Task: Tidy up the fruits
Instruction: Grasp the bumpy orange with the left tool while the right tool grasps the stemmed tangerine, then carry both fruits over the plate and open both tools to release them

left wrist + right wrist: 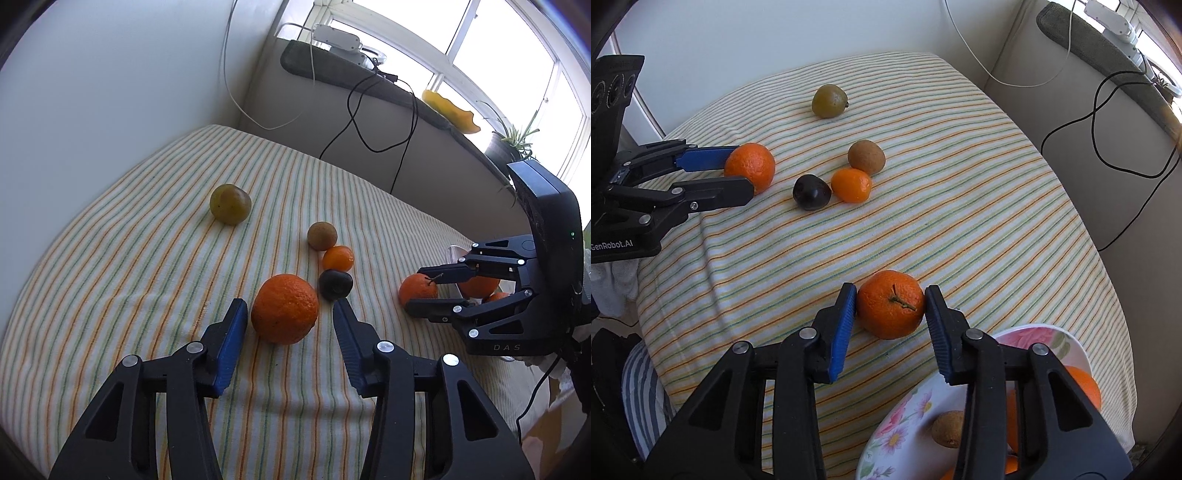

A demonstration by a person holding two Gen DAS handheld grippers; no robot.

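A large orange lies on the striped cloth between the fingers of my left gripper, with a narrow gap showing on each side, so it is open. In the right wrist view my right gripper is shut on a stemmed orange, both pads pressing its sides, just in front of a floral plate. Loose on the cloth lie a green fruit, a brown fruit, a small tangerine and a dark plum.
The plate holds oranges and a brown fruit. A white wall stands behind the table. Black and white cables hang from a sill carrying a yellow dish and a potted plant. The striped cloth drops off at the table edges.
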